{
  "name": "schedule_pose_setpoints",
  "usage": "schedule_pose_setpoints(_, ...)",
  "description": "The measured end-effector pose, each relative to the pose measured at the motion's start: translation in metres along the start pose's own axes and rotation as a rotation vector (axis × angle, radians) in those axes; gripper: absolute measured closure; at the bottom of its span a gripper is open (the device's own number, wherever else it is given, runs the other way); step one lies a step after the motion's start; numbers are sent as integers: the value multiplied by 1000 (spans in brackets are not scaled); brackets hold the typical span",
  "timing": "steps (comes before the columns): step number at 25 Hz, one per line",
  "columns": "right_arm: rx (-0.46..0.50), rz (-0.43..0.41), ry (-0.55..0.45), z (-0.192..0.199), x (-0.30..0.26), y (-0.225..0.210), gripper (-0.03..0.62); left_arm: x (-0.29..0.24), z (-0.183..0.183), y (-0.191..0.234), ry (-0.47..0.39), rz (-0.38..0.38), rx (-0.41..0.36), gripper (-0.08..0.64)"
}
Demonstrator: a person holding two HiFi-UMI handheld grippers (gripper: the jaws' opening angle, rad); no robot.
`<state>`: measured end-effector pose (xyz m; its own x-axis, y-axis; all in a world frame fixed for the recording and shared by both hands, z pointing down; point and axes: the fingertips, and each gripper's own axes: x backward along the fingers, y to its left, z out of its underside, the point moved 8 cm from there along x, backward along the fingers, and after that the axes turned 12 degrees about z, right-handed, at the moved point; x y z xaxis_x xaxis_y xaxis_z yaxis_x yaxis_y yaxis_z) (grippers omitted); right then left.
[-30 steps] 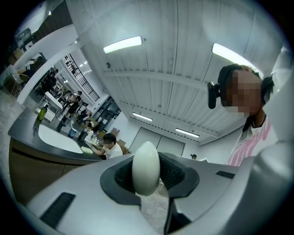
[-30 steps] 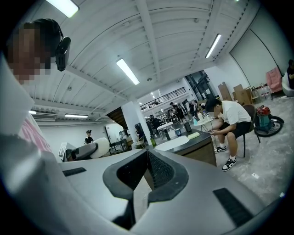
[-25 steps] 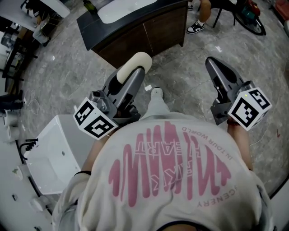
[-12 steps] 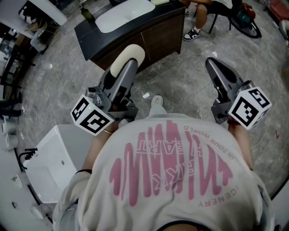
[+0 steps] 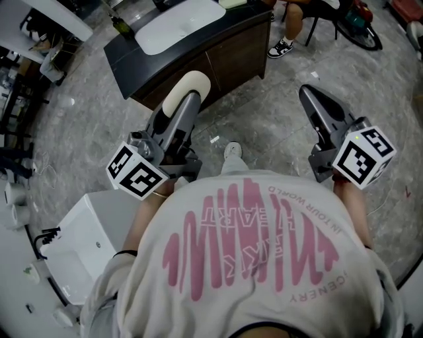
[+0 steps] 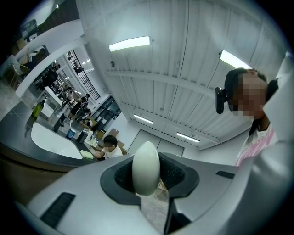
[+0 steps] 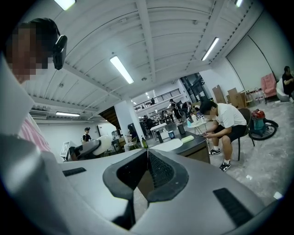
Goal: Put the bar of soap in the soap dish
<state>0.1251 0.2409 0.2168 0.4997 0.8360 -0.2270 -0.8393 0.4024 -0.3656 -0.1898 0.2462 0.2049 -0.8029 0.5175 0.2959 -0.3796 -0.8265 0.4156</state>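
The bar of soap [image 5: 188, 92] is a smooth, cream-white oval, clamped on edge between the pads of the left hand-held gripper [image 5: 187, 100]. Its rounded end juts past the jaw tips, in the air above the grey floor [image 5: 264, 125], short of the dark bench's [image 5: 218, 41] front edge.

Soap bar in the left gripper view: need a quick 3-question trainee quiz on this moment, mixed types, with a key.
1. Multiple choice: what is between the jaws of the left gripper?
A) a bottle
B) a bar of soap
C) nothing
2. True or false: the right gripper has its jaws together with nothing between them.
3. Short answer: in the head view, which white fixture is set into the top of the dark cabinet ahead of the person?

Key: 1 B. 2 true. 3 a sink.
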Motion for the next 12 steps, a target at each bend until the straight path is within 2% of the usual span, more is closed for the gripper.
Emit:
schedule_pose_setpoints(4, 37, 18, 28, -1, -11, 1, 575, 1, -4, 17, -8, -18, 7, 448)
schedule_pose_setpoints(12, -18, 44, 55, 4, -44, -16, 575, 3, -8, 56, 48, -56, -14, 448)
